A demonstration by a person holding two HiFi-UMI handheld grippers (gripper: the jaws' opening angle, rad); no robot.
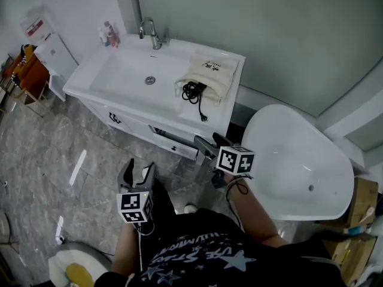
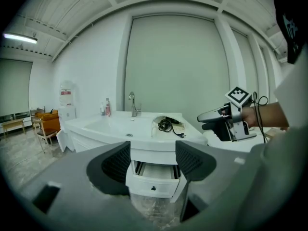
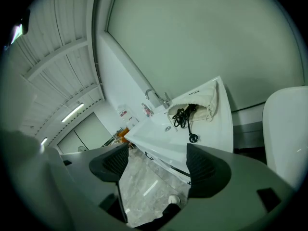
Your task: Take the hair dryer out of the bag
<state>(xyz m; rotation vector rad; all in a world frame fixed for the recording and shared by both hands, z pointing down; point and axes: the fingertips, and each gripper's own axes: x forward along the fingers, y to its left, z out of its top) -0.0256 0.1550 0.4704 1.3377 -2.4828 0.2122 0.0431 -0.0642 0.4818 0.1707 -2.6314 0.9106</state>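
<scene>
Your head camera looks steeply down at the sink (image 1: 122, 70) from in front; both gripper cameras face it from lower, slightly back; all three share it

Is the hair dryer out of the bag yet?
Nothing done yet. The cream bag lies on the sink counter with only a black cord spilling out. Nothing is in hand: the left hand-held gripper and right hand-held gripper are open, empty, short of the counter. Left: reach, grasp, pull the dryer out.
</scene>
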